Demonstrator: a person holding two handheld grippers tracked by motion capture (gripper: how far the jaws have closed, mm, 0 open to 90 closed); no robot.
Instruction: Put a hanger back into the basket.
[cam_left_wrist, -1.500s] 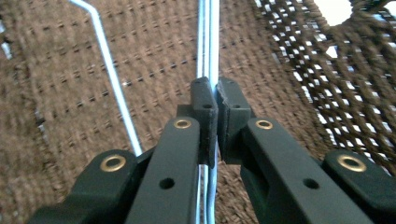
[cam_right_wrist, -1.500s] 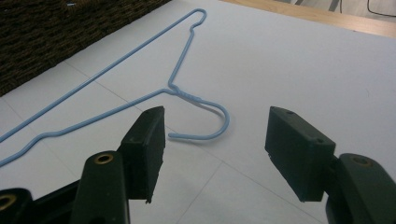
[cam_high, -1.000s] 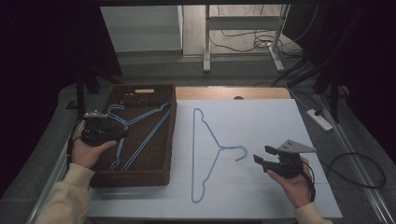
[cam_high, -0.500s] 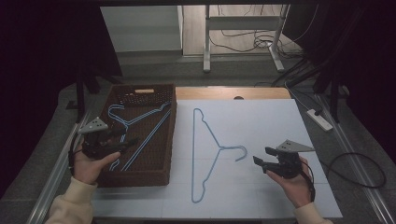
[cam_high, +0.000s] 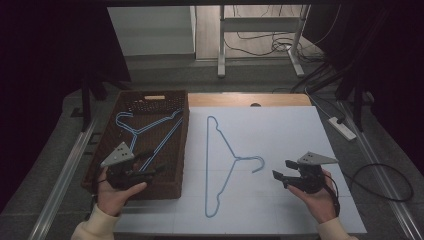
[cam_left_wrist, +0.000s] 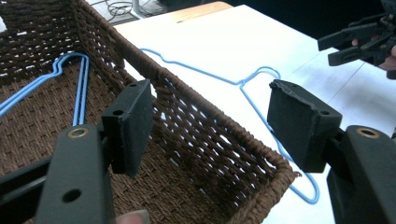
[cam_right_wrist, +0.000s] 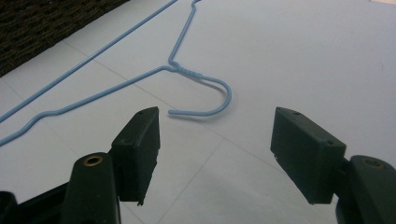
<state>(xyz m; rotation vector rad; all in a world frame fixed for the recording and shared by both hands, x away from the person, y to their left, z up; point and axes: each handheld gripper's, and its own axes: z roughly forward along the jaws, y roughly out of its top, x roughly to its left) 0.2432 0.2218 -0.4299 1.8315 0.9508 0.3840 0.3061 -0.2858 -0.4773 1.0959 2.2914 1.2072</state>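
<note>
- High view: left gripper (cam_high: 142, 171) over near end of wicker basket (cam_high: 172, 187), jaws just opened, nothing between them. Two blue hangers in basket (cam_high: 145, 129) lie on its floor. Third blue hanger (cam_high: 220, 165) flat on white table (cam_high: 280, 130), hook toward right gripper (cam_high: 281, 175), close but not touching.
- Left gripper view: jaws spread, straddling the basket's wall, gripping nothing.
- Right gripper view: jaws just opened, wide, empty; hanger hook just ahead, between them in line of sight.
</note>
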